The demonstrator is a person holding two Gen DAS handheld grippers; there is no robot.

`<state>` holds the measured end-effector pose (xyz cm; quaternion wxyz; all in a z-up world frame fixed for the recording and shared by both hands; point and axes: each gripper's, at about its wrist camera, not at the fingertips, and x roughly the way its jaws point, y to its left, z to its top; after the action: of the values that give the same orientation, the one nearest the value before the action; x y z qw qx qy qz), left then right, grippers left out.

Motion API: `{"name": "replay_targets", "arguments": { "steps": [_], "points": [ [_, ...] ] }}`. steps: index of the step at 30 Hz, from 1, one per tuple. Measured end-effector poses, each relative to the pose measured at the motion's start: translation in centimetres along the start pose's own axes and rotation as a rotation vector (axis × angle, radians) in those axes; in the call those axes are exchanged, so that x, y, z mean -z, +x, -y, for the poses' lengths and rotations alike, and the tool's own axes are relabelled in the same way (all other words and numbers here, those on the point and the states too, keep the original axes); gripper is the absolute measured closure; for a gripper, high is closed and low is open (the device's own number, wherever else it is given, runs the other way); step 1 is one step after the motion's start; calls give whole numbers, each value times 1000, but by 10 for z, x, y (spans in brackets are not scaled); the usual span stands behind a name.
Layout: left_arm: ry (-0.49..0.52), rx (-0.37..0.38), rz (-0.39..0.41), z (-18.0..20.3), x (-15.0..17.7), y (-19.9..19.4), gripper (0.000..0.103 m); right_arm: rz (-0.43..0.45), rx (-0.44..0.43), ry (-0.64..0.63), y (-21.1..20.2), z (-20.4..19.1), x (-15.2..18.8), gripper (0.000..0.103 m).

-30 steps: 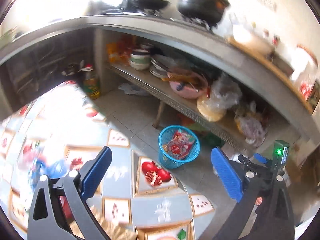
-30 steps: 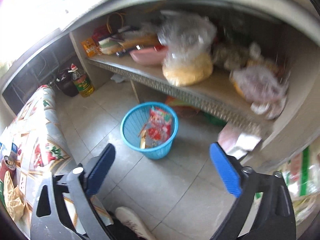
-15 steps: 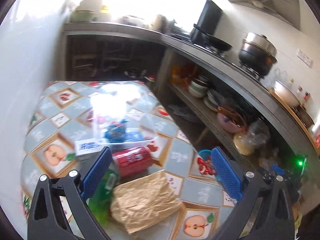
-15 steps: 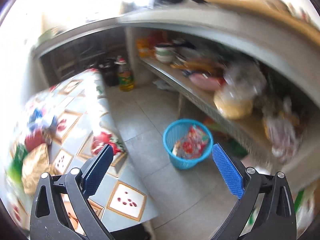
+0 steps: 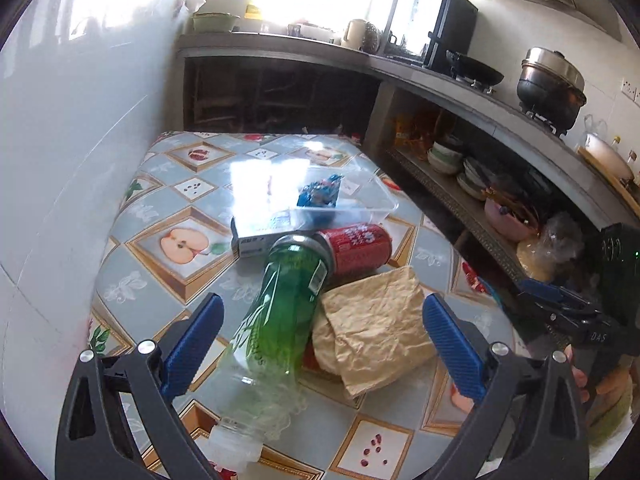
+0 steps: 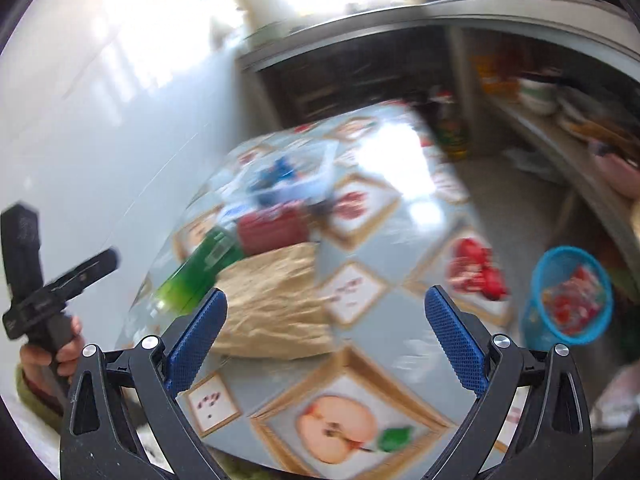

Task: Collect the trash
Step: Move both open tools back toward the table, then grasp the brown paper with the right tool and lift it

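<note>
Trash lies on the fruit-patterned table (image 5: 176, 280): a green plastic bottle (image 5: 280, 312) on its side, a red can (image 5: 354, 246), a crumpled brown paper bag (image 5: 376, 324), a small white box (image 5: 256, 240) and a clear plastic tray (image 5: 308, 196) with a blue wrapper (image 5: 318, 196). My left gripper (image 5: 322, 344) is open just above the bottle and bag. My right gripper (image 6: 326, 340) is open over the table's near part, with the paper bag (image 6: 276, 304) and bottle (image 6: 196, 272) ahead. A blue basket (image 6: 572, 292) with wrappers stands on the floor at right.
A white tiled wall (image 5: 80, 140) borders the table's left. A long concrete counter (image 5: 440, 76) with pots and a lower shelf of bowls (image 5: 444, 156) runs along the right. An oil bottle (image 6: 450, 128) stands on the floor beyond the table.
Both views swung from the floor and basket toward the table. The left gripper came in over the bottle and bag. The right view is still blurred by motion.
</note>
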<state>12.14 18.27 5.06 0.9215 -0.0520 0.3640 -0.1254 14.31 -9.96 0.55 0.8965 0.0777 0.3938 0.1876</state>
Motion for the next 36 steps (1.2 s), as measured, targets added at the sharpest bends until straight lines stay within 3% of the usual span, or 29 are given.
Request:
{"name": "replay_targets", "arguments": {
  "steps": [2,7,12,15,16,18,23,27,31,36],
  "points": [
    [-6,-18,-20,-3,6,6,6,-24,-36,-89,21,-24,-1,8],
    [-55,-6,-18,-16,9,8,6,-85,-1,-310,65,-57,-2,8],
    [-97,19,-15,-28,8,7,6,-171,6,-358,96,-56,5,8],
    [-98,13,-12,-31,8,6,6,-207,14,-352,106,-61,12,23],
    [-103,14,-13,-32,8,7,6,-224,16,-340,110,-60,13,32],
    [-115,17,-17,-35,10,9,6,-219,3,-307,107,-57,12,35],
    [-120,20,-18,-38,11,12,6,-224,7,-280,103,-51,6,60],
    [-118,22,-10,-37,11,10,6,-223,16,-271,100,-49,6,70],
    [-105,21,-8,-35,13,10,6,-209,27,-261,95,-48,3,99],
    [-75,32,9,-29,12,7,6,-178,1,-209,81,-39,-3,102]
  ]
}}
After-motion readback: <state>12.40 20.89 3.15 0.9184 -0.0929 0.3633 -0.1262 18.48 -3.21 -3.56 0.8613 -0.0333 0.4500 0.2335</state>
